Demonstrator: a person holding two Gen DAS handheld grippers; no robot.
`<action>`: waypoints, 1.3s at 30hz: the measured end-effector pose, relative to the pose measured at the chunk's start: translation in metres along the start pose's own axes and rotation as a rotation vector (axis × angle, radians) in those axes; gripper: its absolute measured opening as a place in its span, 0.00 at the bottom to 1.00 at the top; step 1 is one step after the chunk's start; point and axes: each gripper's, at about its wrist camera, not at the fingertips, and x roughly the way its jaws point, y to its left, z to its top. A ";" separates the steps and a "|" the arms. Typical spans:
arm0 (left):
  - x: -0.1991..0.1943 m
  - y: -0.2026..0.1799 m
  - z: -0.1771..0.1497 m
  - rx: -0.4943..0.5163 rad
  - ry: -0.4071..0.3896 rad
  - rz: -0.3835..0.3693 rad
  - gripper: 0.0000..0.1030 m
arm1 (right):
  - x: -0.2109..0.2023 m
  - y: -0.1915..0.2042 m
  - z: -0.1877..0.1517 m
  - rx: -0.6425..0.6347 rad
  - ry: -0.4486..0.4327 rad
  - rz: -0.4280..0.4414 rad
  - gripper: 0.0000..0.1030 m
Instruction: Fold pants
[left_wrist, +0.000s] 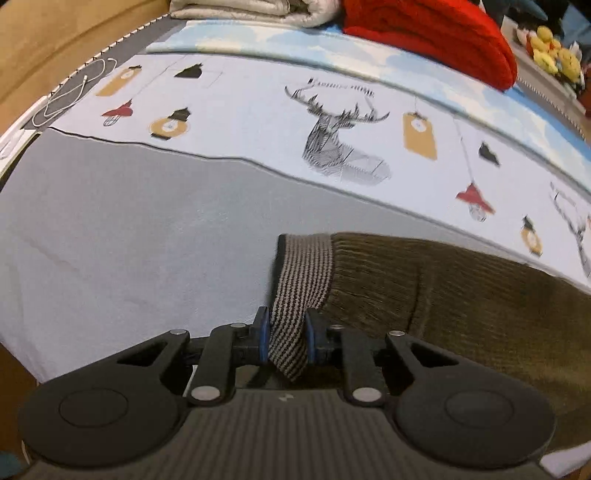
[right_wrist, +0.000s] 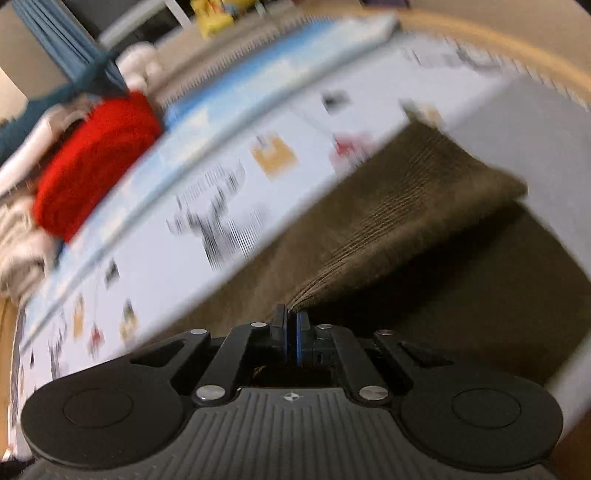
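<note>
Olive-brown knit pants (left_wrist: 461, 295) lie on the bed, stretching off to the right in the left wrist view. Their striped black-and-tan ribbed band (left_wrist: 303, 269) runs down between the blue pads of my left gripper (left_wrist: 287, 325), which is shut on it. In the blurred right wrist view, my right gripper (right_wrist: 291, 321) is shut on a thin edge of the pants (right_wrist: 406, 221). From that pinch the cloth rises as a raised fold above the layer beneath it.
The bed has a grey sheet (left_wrist: 129, 221) and a white cover printed with deer and lanterns (left_wrist: 258, 110). At its far side lie a red knit garment (left_wrist: 436, 37), a folded beige blanket (left_wrist: 251, 11) and a white cable (left_wrist: 70, 92). Yellow toys (left_wrist: 554, 55) sit beyond.
</note>
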 end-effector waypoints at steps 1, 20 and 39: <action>0.004 0.002 -0.001 0.008 0.015 0.008 0.20 | 0.002 -0.012 -0.012 0.016 0.060 -0.016 0.05; 0.031 0.034 -0.007 -0.338 0.234 -0.171 0.59 | 0.015 -0.188 0.026 0.478 -0.039 -0.142 0.40; -0.012 0.018 0.003 -0.169 -0.009 -0.136 0.23 | -0.080 -0.153 0.043 0.325 -0.452 -0.107 0.03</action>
